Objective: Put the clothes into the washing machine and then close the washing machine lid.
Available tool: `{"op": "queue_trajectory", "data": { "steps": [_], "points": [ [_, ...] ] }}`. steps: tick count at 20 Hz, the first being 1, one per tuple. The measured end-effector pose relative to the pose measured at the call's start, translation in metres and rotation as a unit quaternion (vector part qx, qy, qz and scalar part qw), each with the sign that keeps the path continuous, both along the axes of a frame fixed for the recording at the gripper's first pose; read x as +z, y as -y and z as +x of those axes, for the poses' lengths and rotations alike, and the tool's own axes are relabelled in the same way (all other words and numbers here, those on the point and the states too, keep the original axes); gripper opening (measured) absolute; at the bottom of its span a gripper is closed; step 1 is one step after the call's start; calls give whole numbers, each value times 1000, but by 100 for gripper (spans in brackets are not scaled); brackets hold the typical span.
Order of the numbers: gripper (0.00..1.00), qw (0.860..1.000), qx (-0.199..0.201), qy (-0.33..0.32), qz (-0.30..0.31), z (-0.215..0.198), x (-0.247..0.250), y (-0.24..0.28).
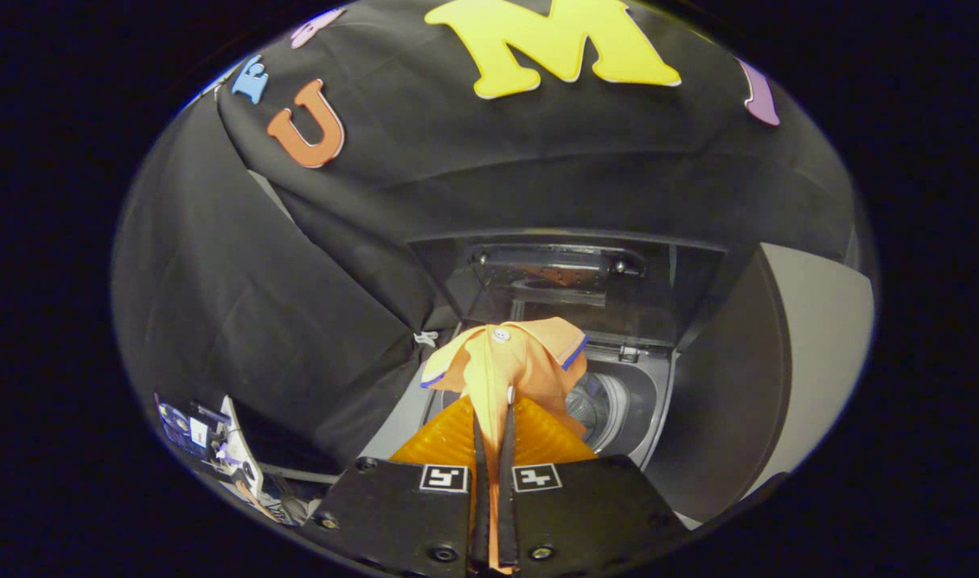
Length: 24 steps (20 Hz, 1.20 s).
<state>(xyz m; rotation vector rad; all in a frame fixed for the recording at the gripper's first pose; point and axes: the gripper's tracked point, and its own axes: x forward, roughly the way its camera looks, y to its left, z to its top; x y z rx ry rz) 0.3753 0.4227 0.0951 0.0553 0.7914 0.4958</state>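
Claw (493, 417) clamped on orange shirt (509, 361) — fabric pinched between both fingers, bunching just ahead; open washing machine (626, 401) beyond, lid (558, 269) up.

So there's just the one camera, a fisheye riding on the gripper (492, 417) itself, looking forward along the two fingers. It sits above and in front of the washer (618, 385), tilted down a bit, so you look past the fingertips into the open drum just beyond them, with the raised lid (558, 269) farther back. It's pretty close in: the shirt (509, 365) pinched between the fingers hangs right at their tips. The wide lens also pulls in the booth wall (241, 289) behind the washer and out to both sides of the fingers.
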Motion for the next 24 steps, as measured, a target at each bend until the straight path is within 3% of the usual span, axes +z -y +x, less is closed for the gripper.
{"op": "queue_trajectory", "data": {
  "steps": [9, 20, 22, 24],
  "points": [
    [7, 997, -27, -45, -57, 53, -48, -13],
    [11, 991, -44, -89, -88, 82, -81, -20],
    [16, 991, -44, -96, -82, 82, -88, -22],
    [53, 991, -52, -85, -85, 90, -85, -19]
  ]
}}
